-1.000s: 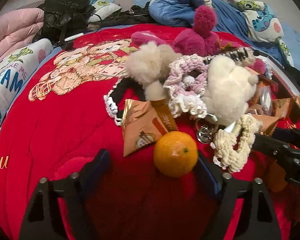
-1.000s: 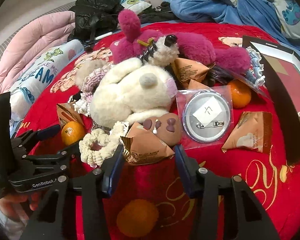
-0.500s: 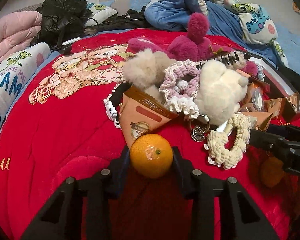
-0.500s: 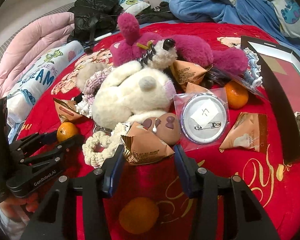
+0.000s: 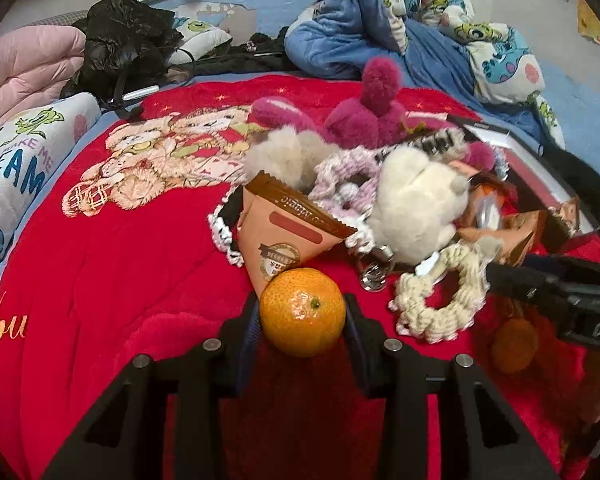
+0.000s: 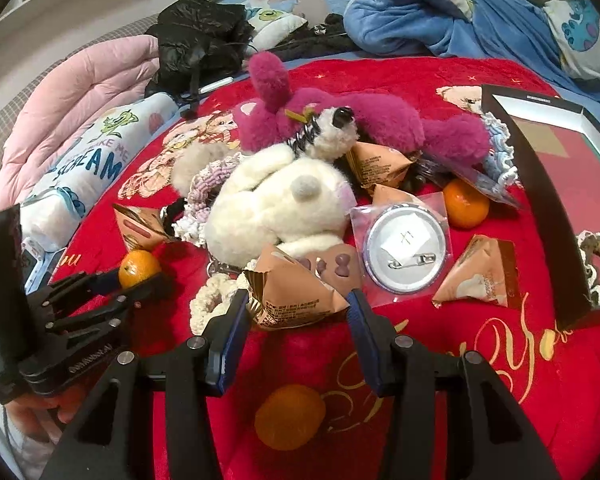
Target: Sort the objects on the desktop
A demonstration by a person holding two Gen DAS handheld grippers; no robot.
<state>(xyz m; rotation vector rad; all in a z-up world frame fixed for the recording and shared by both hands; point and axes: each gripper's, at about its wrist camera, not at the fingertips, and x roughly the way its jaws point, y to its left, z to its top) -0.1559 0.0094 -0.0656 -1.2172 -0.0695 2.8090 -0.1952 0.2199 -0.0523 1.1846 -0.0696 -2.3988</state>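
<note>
On the red blanket [image 5: 100,264] lies a heap of plush toys, scrunchies, snack packets and tangerines. My left gripper [image 5: 301,308] is shut on a tangerine [image 5: 302,320] at the heap's near edge, with a brown triangular packet [image 5: 284,232] just behind it. In the right wrist view the same tangerine [image 6: 139,267] shows between the left gripper's fingers [image 6: 100,280]. My right gripper [image 6: 297,300] is shut on another brown snack packet [image 6: 292,292], in front of the cream plush [image 6: 276,208]. A further tangerine [image 6: 290,416] lies on the blanket beneath it.
A magenta plush [image 6: 340,124] lies behind the cream one. To the right are a bagged pin badge [image 6: 404,248], a tangerine [image 6: 464,204], a packet [image 6: 476,276] and a black open box [image 6: 540,200]. A cream scrunchie [image 5: 440,296] lies between the grippers. Pillows and bedding ring the blanket.
The left jaws closed from wide open onto the tangerine and rose a little with it. The packet behind it tipped upright. The right gripper kept still with its packet.
</note>
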